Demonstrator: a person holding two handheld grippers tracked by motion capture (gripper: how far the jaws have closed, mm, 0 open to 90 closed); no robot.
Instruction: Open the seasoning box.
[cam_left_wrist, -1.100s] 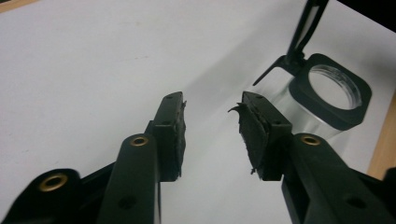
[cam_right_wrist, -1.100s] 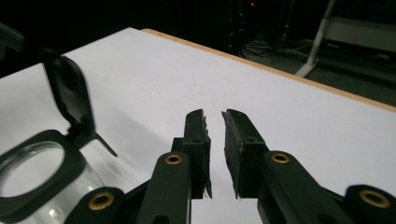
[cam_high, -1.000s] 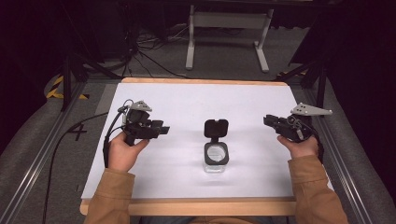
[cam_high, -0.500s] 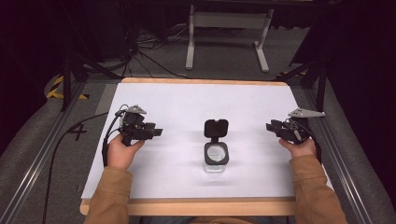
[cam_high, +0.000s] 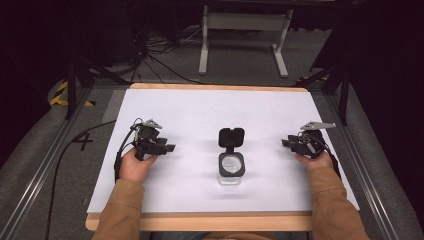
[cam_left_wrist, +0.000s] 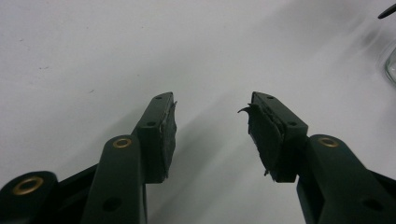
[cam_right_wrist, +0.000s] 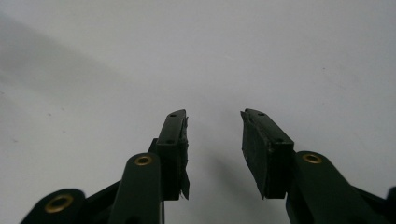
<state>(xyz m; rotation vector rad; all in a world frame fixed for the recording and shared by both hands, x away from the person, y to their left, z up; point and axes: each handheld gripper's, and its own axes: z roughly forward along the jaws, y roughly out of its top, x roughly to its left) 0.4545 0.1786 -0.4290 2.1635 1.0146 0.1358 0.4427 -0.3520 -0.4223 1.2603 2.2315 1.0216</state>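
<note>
Clear flip-lid jar between my parted claws.
Left claw, right claw empty; a careless reach could topple it.

Black "4" marked on floor left of table

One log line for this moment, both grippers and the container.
left gripper: open, empty | right gripper: open, empty | clear container: mid-table, black lid flipped open, untouched

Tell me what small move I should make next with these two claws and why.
Probably bring the right claw inward toward the clear container, whose black flip lid stands open. Both claws are open and hold nothing, and the left claw sits about as far away on the white table.
</note>
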